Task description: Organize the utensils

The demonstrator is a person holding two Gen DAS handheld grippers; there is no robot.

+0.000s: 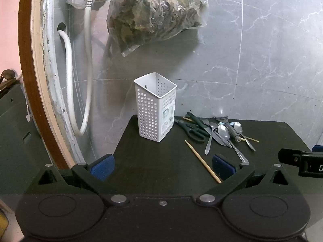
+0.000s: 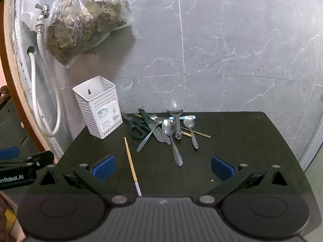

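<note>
A white perforated utensil holder stands upright and empty at the back left of the dark table. To its right lies a pile of utensils: green-handled scissors, spoons, knives, a peeler and chopsticks. One chopstick lies alone nearer me. My left gripper is open and empty, in front of the holder. My right gripper is open and empty, in front of the pile.
A grey marble wall runs behind the table. A plastic bag of leaves hangs from a tap with white hoses at the left. A wooden frame curves down the left side.
</note>
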